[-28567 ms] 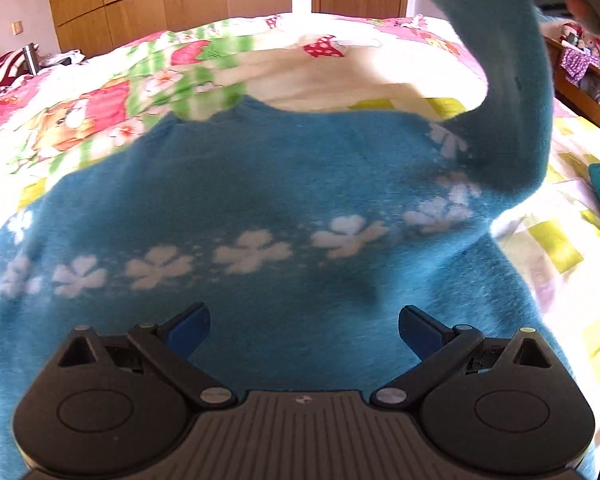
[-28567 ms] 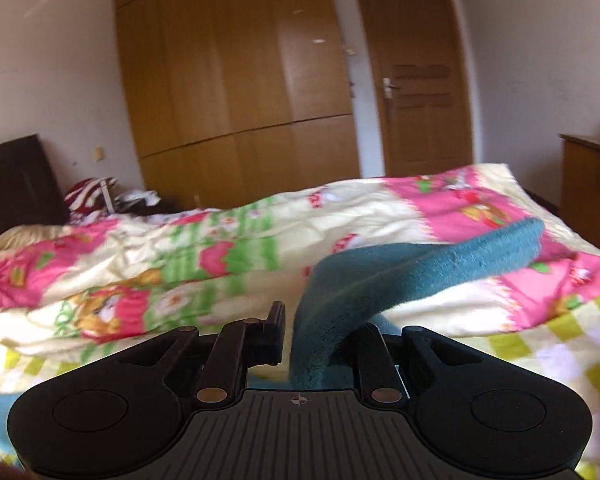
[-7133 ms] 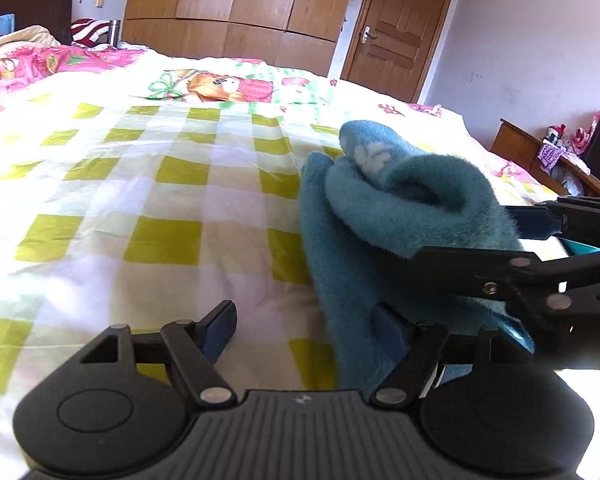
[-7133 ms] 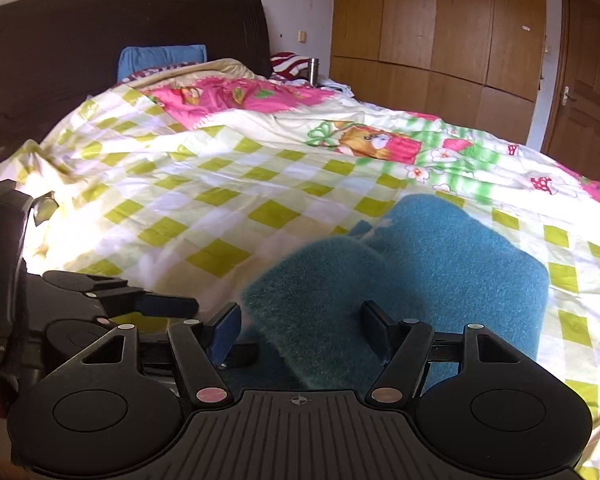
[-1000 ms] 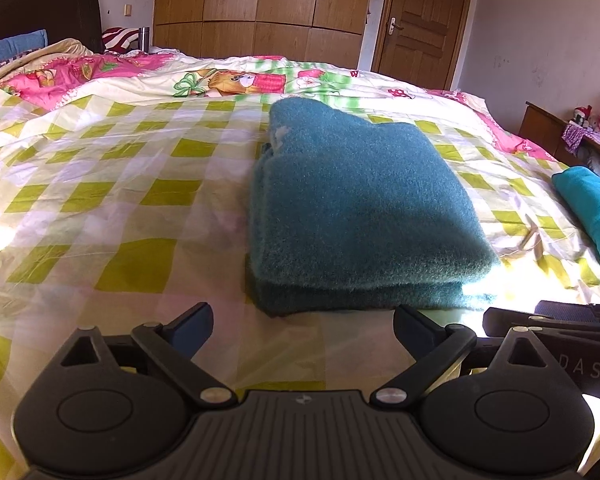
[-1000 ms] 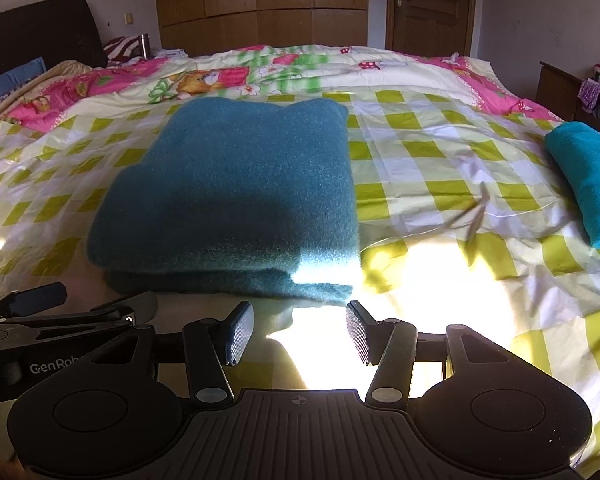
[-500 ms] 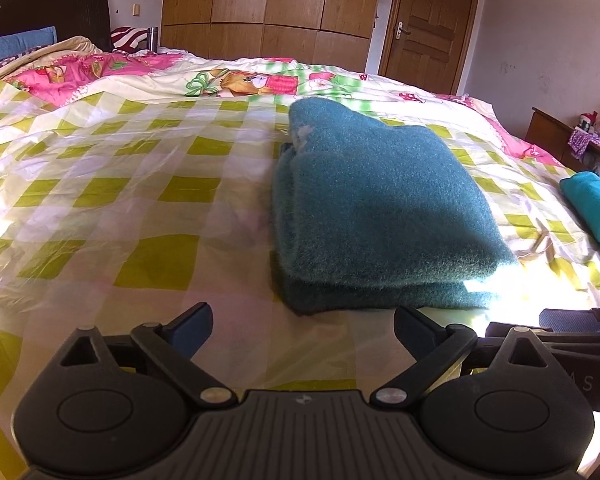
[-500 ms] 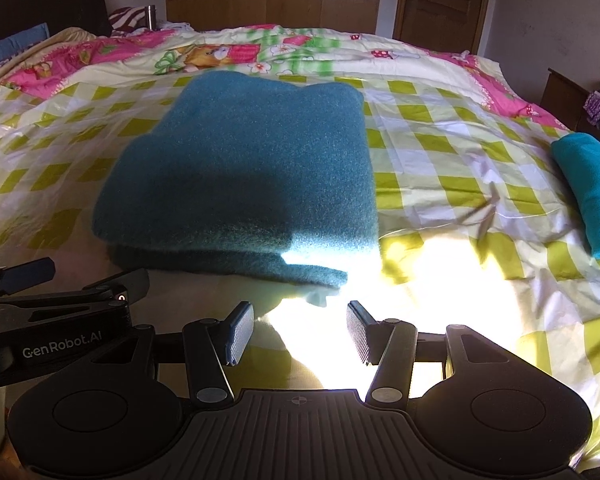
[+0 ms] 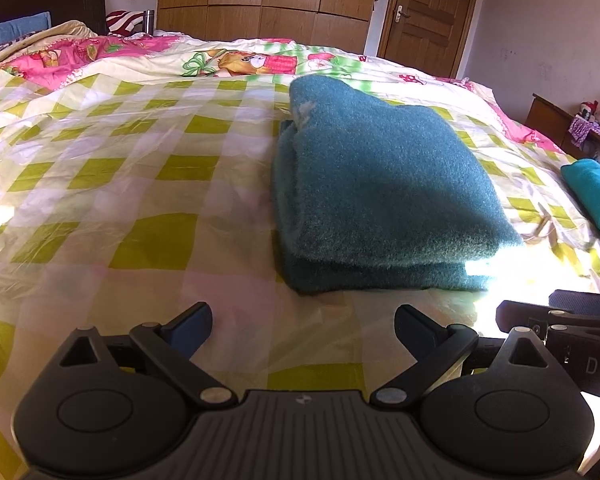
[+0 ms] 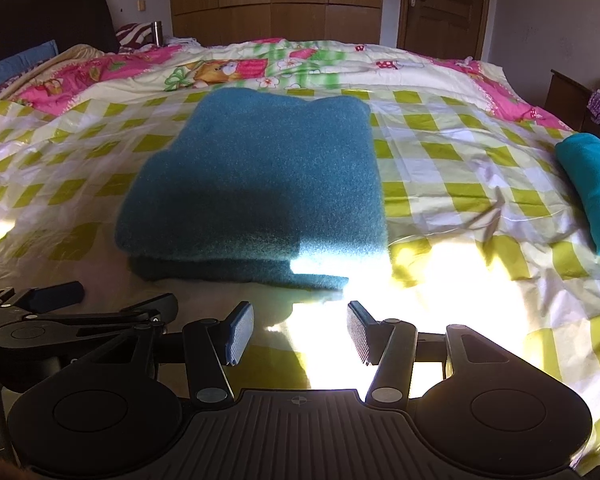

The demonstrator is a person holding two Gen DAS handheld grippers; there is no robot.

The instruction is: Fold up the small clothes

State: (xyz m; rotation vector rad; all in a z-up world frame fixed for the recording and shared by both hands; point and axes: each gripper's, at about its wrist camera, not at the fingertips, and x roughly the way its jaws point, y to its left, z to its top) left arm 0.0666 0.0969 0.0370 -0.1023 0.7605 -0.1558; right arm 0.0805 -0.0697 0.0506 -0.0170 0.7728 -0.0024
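Teal fleece garment (image 9: 384, 196) lies folded flat mid-bed (image 9: 100, 184), at 12 o'clock from both tools. Left gripper (image 9: 303, 326) and right gripper (image 10: 300, 330) sit released and empty just short of its near edge, presumably because folding is finished. A second teal item (image 10: 596, 196) lies at 3 o'clock.

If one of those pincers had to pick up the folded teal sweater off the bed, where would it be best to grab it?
Probably at the near edge of the folded teal sweater, coming in low and level from the front. There the stacked layers show as a thick lip facing both open grippers, left gripper and right gripper, so jaws could close above and below all layers at once. Pinching only the flat top would likely undo the fold.
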